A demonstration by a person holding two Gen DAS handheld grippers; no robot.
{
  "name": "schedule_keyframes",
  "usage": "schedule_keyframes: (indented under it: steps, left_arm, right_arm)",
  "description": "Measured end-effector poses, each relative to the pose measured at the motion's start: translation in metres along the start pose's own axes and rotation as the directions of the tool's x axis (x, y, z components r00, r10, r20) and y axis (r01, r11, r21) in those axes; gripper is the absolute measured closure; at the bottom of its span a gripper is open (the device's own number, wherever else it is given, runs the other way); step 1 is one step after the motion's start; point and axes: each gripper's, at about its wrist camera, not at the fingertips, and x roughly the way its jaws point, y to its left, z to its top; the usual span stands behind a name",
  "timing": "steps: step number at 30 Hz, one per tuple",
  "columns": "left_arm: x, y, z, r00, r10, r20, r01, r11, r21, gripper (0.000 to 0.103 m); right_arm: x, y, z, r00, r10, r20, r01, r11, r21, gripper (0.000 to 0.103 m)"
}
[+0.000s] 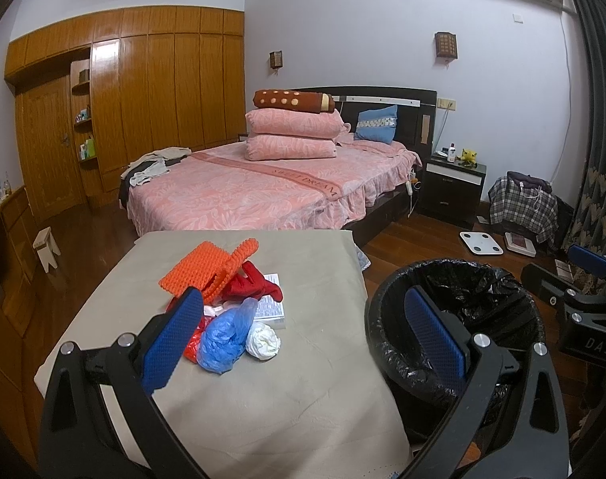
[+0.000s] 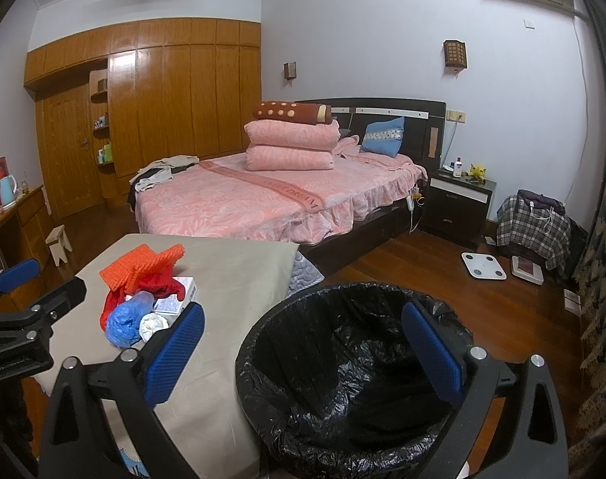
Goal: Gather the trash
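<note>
A pile of trash lies on a table with a grey cloth (image 1: 263, 379): a blue plastic bag (image 1: 223, 337), a white crumpled wad (image 1: 263, 341), red plastic (image 1: 192, 345), a red cloth (image 1: 253, 285), an orange bumpy mat (image 1: 205, 269) and a printed box (image 1: 270, 305). A black-lined bin (image 1: 478, 291) stands right of the table. My left gripper (image 1: 307, 335) is open and empty, just short of the pile. My right gripper (image 2: 303, 347) is open and empty above the bin (image 2: 343, 379). The pile also shows in the right wrist view, with the blue bag (image 2: 123, 323) nearest.
A pink bed (image 1: 263, 187) stands behind the table, with a dark nightstand (image 1: 452, 187) to its right. A white scale (image 1: 480, 242) and clutter lie on the wooden floor. A small stool (image 1: 46, 251) stands left. A wooden wardrobe (image 1: 155, 88) lines the far wall.
</note>
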Motion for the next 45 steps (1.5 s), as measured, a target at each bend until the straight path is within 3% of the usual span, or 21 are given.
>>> schedule_keyframes:
  steps: [18, 24, 33, 40, 45]
  left_arm:
    - [0.004, 0.003, -0.003, 1.000, 0.001, -0.005, -0.001, 1.000, -0.003, 0.005]
    - [0.006, -0.001, -0.008, 1.000, 0.007, -0.007, -0.007, 1.000, -0.013, 0.005]
    - [0.019, 0.031, -0.018, 0.999, 0.047, -0.011, -0.048, 0.999, -0.025, 0.005]
    - [0.037, 0.085, -0.028, 0.988, 0.149, -0.048, -0.152, 0.987, -0.053, 0.005]
    - [0.052, 0.121, -0.040, 0.979, 0.184, -0.090, -0.190, 0.979, -0.070, 0.005]
  right_arm:
    - [-0.001, 0.000, -0.003, 1.000, 0.003, -0.003, -0.003, 1.000, 0.001, 0.006]
    - [0.020, 0.007, -0.012, 1.000, 0.010, -0.013, -0.010, 1.000, -0.008, 0.006]
    - [0.045, 0.035, -0.001, 0.997, 0.066, -0.027, -0.066, 0.997, -0.033, 0.006]
    - [0.080, 0.072, 0.000, 0.988, 0.149, -0.051, -0.151, 0.987, -0.051, 0.006]
    - [0.109, 0.106, -0.010, 0.978, 0.194, -0.080, -0.200, 0.977, -0.080, 0.007]
